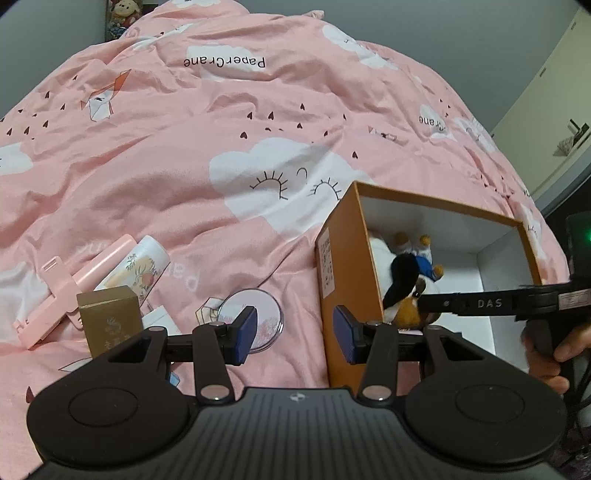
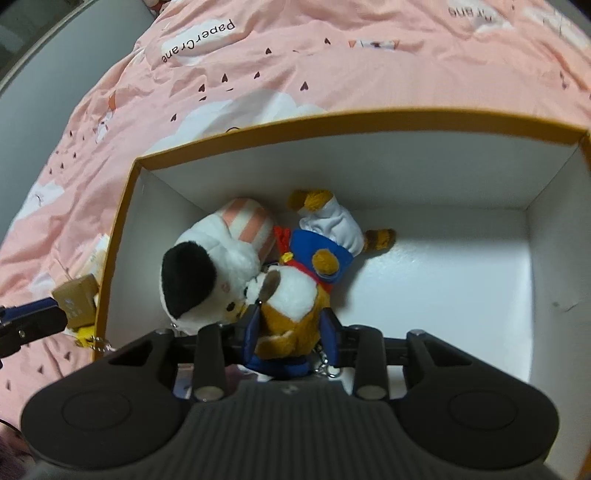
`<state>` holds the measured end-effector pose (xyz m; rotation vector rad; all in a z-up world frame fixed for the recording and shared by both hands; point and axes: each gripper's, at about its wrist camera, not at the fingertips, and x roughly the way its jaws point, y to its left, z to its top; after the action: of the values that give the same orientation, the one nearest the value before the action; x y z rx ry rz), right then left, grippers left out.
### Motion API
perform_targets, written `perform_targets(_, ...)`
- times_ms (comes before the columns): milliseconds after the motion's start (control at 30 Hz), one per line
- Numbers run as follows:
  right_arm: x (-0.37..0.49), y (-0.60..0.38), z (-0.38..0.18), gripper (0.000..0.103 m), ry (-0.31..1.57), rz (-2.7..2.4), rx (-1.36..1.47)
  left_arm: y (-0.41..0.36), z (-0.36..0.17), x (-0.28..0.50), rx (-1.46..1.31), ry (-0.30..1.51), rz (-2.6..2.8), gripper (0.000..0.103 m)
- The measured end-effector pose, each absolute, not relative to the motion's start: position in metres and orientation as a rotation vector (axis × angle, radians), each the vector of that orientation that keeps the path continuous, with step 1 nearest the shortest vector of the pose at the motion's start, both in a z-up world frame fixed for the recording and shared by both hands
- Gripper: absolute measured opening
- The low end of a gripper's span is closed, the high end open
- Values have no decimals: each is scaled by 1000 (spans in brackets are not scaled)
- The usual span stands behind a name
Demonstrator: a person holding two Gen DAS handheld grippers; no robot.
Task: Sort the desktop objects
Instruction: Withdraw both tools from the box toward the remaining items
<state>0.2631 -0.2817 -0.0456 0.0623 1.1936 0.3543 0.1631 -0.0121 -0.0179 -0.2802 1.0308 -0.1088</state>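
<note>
right gripper (image 2: 290,332): clamped on brown plush toy (image 2: 295,295) inside orange box (image 2: 369,122) | left gripper (image 1: 293,332): apart, empty | handling: judged light, soft, squashy; grip the body, not the keychain

Lower half of the orange box (image 1: 349,266) hidden behind the left gripper (image 1: 293,330); label print on its side too small to read. Brown plush toy (image 2: 291,295) partly covered by the right gripper's (image 2: 290,328) fingers (image 2: 251,332), face not readable. White plush (image 2: 207,266) half buried under it. Gold carton (image 1: 110,317) cut off below by the gripper body, lettering unreadable. Round mirror (image 1: 255,314) partly masked by a blue pad. Pink holder (image 1: 70,291) overlapped by the white bottle (image 1: 140,264). Small white item behind the carton unidentifiable. Stuffed figure at the top left edge (image 1: 123,14) cropped. Hand (image 1: 554,354) cut by the right edge.
</note>
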Motion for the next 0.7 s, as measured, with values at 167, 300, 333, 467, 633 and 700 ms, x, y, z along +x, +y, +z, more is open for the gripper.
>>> perform_targets(167,249,-275,-23,37,1125,323,-23,-8,-17,159,-279,1029,-105,53)
perform_targets(300,228,-264,6,37,1038,370,-38,4,-11,155,-282,1012,-85,53)
perform_targets(333,223,-258,14,37,1004,386,-48,8,-9,153,-280,1005,-77,52)
perform_targets(467,202,-234,41,37,854,440,-67,30,4,146,-258,939,-17,52)
perform_targets(633,190,-200,57,37,787,556,0,71,16,137,-276,902,24,51)
perform_targets(700,185,-179,54,37,795,584,-20,89,16,134,-289,912,40,51)
